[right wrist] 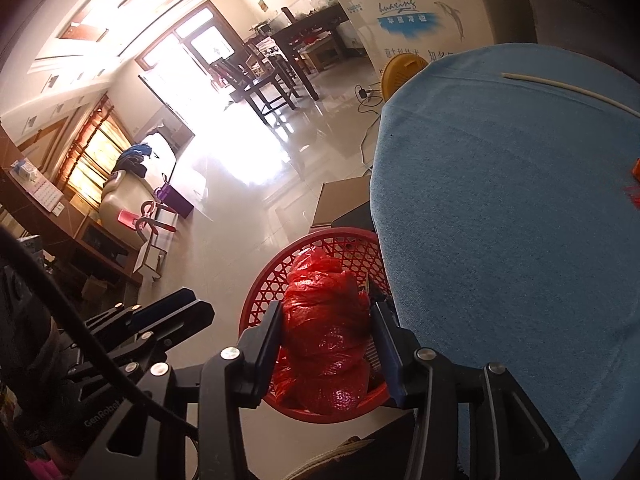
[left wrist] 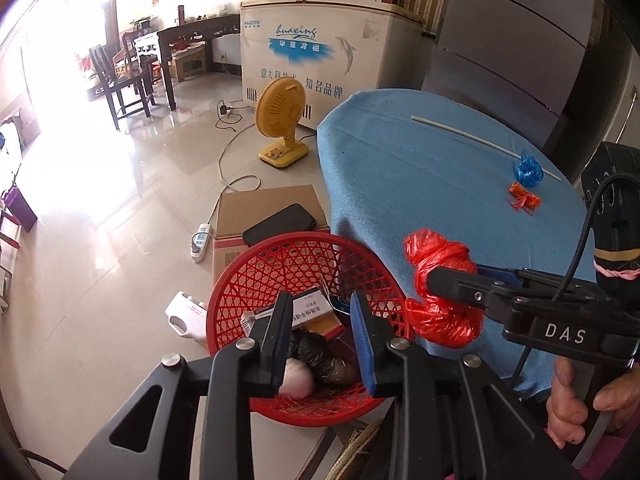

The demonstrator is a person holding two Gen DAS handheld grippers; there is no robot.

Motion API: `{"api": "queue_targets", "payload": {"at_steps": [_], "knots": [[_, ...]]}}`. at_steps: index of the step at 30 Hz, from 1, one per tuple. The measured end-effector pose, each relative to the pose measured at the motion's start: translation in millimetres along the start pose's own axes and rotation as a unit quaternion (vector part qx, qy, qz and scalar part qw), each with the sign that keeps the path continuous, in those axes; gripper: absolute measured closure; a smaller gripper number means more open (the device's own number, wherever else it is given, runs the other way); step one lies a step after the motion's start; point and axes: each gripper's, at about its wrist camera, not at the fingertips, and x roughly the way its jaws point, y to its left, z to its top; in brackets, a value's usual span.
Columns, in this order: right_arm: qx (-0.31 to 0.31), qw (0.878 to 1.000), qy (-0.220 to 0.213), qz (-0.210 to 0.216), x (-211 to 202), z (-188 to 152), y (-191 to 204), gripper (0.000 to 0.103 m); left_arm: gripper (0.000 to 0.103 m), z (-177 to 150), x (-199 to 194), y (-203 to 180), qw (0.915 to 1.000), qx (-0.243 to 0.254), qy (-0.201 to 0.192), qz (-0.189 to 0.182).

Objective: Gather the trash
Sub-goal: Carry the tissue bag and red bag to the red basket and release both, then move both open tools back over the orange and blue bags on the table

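A red mesh basket [left wrist: 256, 276] stands on the floor beside the blue-clothed table [left wrist: 400, 168]; it holds a small carton, black bags and a pale ball. My left gripper [left wrist: 322, 312] is open and empty above the basket. My right gripper [right wrist: 326, 332] is shut on a crumpled red plastic bag [right wrist: 326, 320] and holds it at the table's edge, over the basket's rim [right wrist: 260, 292]. The bag [left wrist: 436, 280] and the right gripper [left wrist: 436, 280] also show in the left wrist view. On the table lie a blue wrapper [left wrist: 528, 170], an orange wrapper [left wrist: 524, 199] and a white stick [left wrist: 480, 142].
A cardboard box [left wrist: 260, 208] with a black phone [left wrist: 280, 224] on it stands behind the basket. A power strip [left wrist: 200, 242], a white object [left wrist: 186, 314], a yellow fan [left wrist: 280, 120] and cables lie on the tiled floor. A white chest freezer [left wrist: 320, 52] stands behind.
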Motion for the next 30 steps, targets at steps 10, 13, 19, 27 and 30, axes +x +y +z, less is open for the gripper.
{"api": "queue_targets", "payload": {"at_steps": [10, 13, 19, 27, 30], "knots": [[-0.001, 1.0, -0.003, -0.004, -5, -5, -3, 0.054, 0.06, 0, -3, -7, 1.0, 0.004, -0.004, -0.003], [0.009, 1.0, -0.004, 0.002, -8, -5, -4, 0.054, 0.056, 1, -6, -7, 1.0, 0.004, -0.008, -0.003], [0.005, 1.0, -0.008, 0.017, -12, -4, -2, 0.054, 0.056, 10, -15, 9, 0.9994, -0.005, -0.027, 0.02], [0.002, 0.997, -0.024, 0.067, -24, -3, 6, 0.044, 0.05, 20, -31, 33, 0.9963, -0.024, -0.06, 0.056], [0.01, 0.997, -0.023, 0.075, -23, -2, 4, 0.044, 0.05, 22, -30, 37, 0.9963, -0.029, -0.058, 0.056]]}}
